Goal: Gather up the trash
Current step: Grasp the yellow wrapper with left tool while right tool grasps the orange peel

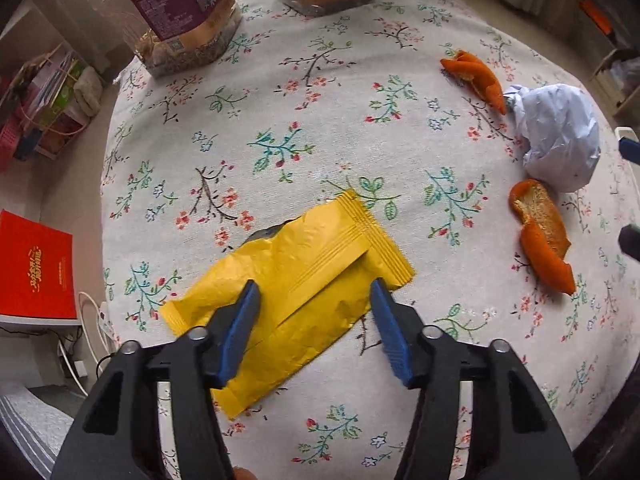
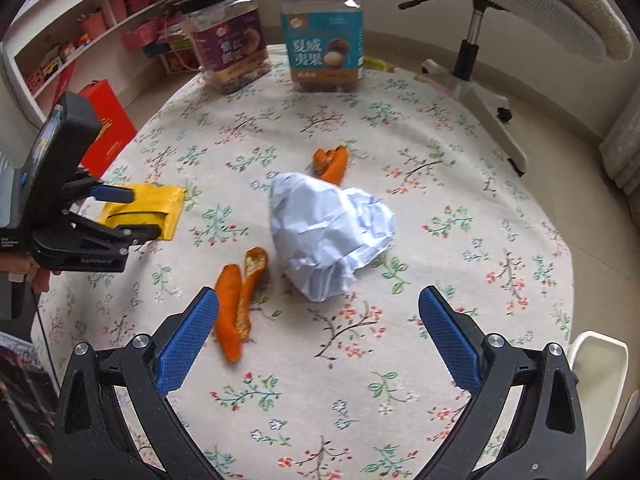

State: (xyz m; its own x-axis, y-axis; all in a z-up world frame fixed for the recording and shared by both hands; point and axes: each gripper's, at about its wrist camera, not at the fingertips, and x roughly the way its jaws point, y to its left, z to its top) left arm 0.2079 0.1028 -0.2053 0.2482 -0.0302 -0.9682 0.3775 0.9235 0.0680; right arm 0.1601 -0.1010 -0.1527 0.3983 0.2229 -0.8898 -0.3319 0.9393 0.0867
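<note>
Each hand-held gripper (image 2: 318, 300) has black arms, silver screws, blue textured pads (image 2: 182, 340).

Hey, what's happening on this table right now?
A person with a gripper in each hand is clearing trash off a floral tablecloth. The left gripper is down over a yellow wrapper, fingers straddling it, not visibly clamped. The right gripper hangs open near a crumpled paper ball and orange peel. More peel lies beyond the ball. Two snack jars stand at the far edge.
</note>
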